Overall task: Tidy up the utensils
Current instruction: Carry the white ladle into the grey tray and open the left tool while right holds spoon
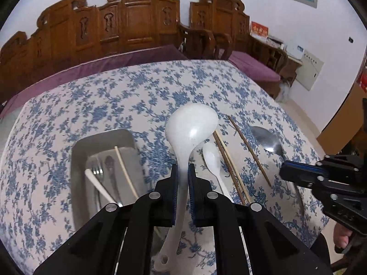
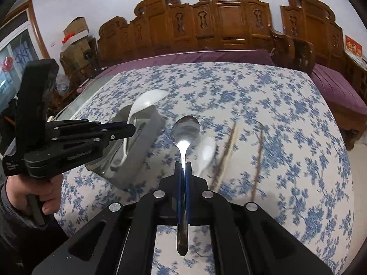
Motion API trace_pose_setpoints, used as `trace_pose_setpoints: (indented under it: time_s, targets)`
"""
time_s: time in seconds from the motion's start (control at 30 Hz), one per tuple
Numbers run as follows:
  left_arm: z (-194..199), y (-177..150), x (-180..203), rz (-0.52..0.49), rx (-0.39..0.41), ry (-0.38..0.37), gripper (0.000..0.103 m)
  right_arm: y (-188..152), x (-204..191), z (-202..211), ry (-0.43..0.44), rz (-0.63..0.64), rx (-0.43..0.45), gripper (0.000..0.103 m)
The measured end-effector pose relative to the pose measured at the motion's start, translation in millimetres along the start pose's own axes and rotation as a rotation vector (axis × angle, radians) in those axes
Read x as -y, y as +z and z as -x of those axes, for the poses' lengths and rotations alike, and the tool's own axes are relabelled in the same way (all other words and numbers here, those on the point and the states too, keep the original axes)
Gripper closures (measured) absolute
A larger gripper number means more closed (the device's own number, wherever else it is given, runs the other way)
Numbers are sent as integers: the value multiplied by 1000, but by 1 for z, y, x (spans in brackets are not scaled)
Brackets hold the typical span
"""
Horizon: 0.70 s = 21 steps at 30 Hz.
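**poster1:** Closest to the lens in the left wrist view is the left gripper [image 1: 182,171], black with blue pads, fingers clamped narrow on the handle of a big white ladle [image 1: 191,126]. Ladle bowl sticks out ahead, lifted off the table; the handle runs back between the fingers and its end with the hanging hole shows below them. Same deal on the other side: right gripper [image 2: 183,167] pinched tight on the handle of a metal spoon [image 2: 185,129], bowl forward, also up in the air.

**poster2:** ok, and the scene, big stuff first?

**poster1:** Biggest is the carved wooden bench [image 1: 119,23] with purple cushions along the wall. Then the table under a blue floral tablecloth [image 1: 91,105]. On it, to the left in the left wrist view, a steel tray [image 1: 79,151] holding a fork [image 1: 97,169], a white spoon handle [image 1: 96,185], a pale chopstick [image 1: 125,171] and one darker metal utensil I can't identify.

**poster2:** what's not in the tray?

**poster1:** Lying on the cloth to the right of the ladle: a small white soup spoon [image 1: 212,155], then a pair of chopsticks [image 1: 226,160] just beside it, then a single dark chopstick [image 1: 250,151] a bit apart. In the right wrist view those are motion-blurred. You can also see a hand [image 2: 43,192] in a grey sleeve on the left gripper's handle.
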<state>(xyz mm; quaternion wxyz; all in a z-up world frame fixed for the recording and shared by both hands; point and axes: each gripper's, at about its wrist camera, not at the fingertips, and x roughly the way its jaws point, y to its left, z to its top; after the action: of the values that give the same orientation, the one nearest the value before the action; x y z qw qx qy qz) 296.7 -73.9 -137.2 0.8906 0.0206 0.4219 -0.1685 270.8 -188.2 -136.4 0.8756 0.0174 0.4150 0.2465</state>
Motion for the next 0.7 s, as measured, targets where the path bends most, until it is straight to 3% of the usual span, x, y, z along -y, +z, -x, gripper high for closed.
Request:
trace_pose_setpoints:
  time_s: [0.2, 0.3, 0.7]
  targets:
    - [15, -5, -26, 33, 35, -15, 95, 9, -25, -12, 14, 21, -7, 99]
    - [16, -8, -38, 50, 44, 15, 95, 13, -36, -19, 17, 34, -13, 99]
    - [0, -29, -86, 137, 26, 39, 95, 27, -68, -52, 26, 71, -52, 99]
